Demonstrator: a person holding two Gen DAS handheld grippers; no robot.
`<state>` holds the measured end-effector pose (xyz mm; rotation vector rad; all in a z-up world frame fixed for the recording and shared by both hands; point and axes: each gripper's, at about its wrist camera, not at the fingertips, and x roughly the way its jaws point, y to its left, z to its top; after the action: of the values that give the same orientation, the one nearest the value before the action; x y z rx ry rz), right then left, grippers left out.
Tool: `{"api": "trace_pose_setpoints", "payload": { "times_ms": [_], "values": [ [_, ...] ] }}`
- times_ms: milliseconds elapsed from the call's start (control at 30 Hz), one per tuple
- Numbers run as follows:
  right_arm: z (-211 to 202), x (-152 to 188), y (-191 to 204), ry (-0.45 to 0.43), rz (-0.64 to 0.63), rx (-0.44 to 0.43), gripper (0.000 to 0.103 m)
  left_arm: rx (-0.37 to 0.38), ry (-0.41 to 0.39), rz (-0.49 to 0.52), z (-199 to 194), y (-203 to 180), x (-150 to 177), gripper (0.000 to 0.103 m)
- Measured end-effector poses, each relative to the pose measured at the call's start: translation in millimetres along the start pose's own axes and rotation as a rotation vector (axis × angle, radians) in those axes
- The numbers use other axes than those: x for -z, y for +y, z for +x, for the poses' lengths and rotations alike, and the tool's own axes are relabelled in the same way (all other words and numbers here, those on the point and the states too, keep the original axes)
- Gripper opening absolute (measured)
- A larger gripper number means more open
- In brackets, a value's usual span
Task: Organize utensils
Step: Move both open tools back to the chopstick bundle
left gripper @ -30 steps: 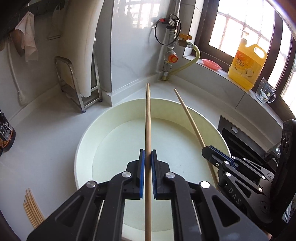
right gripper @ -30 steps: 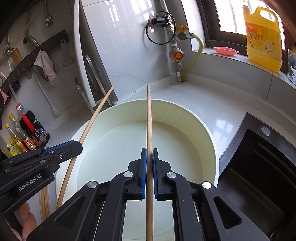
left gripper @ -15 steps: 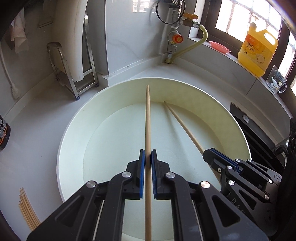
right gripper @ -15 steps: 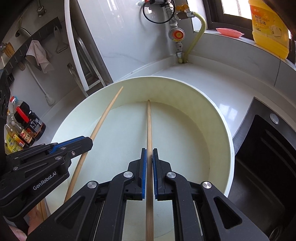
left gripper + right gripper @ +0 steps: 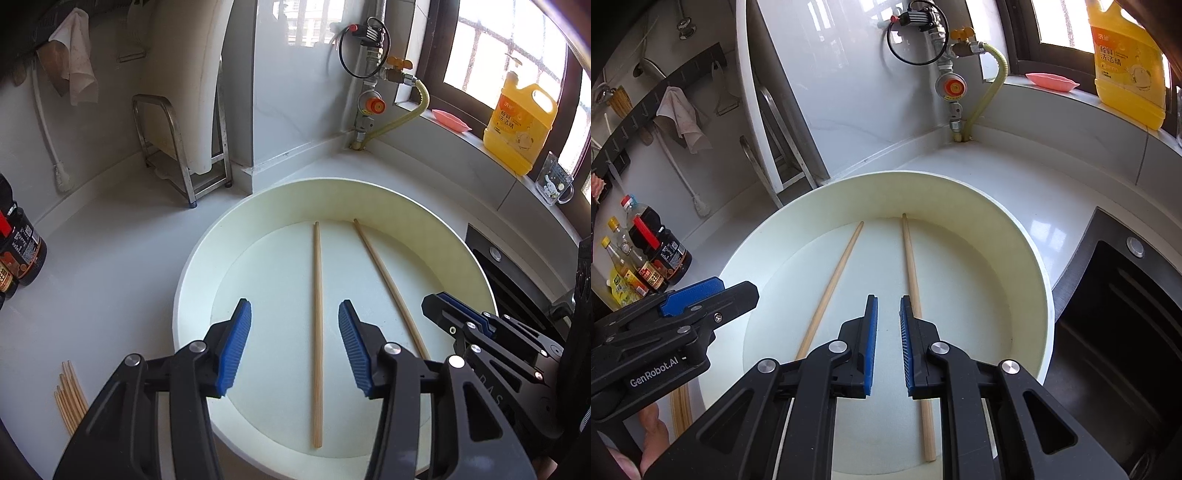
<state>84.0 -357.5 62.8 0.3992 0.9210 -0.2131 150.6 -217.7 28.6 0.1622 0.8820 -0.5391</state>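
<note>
On the far left of the white table (image 5: pixel 110 258), a bundle of loose chopsticks (image 5: pixel 68 397) lies beside the cream basin (image 5: pixel 192 280). The left gripper (image 5: pixel 293 345) has just been opening; its jaws stand wide apart over one chopstick (image 5: pixel 317 332) lying flat on the basin floor, touching neither pad. Just right of it, a second chopstick (image 5: pixel 916 295) lies on the basin floor by the right gripper (image 5: pixel 888 343), whose jaws have parted slightly and look clear of it. Both grippers would do well to lift straight up, so no pad drags a stick. Readable writing: "GenRobot.AI" on the left gripper's body, and Chinese characters on the yellow detergent jug (image 5: pixel 519 127), too small to read.
</note>
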Motion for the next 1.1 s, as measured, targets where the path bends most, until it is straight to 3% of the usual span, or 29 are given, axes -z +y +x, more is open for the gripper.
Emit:
{"api": "trace_pose_setpoints", "payload": {
  "times_ms": [300,600,967,1100],
  "values": [
    [-23.6,2.3,14.2,-0.044,-0.026,-0.004,0.013,-0.012,-0.039,-0.049,-36.2,20.7,17.4,0.05],
    [-36.7,32.5,41.1,-0.024,-0.072,-0.037,0.016,-0.042,-0.041,-0.132,-62.9,56.9,52.6,0.051],
    [-54.1,58.2,83.7,-0.027,-0.164,-0.101,0.024,-0.073,-0.048,-0.211,-93.8,97.6,98.7,0.055],
    [-57.5,66.8,101.8,-0.024,-0.201,-0.132,0.029,-0.123,-0.052,-0.221,-102.4,110.9,113.0,0.058]
  ]
}}
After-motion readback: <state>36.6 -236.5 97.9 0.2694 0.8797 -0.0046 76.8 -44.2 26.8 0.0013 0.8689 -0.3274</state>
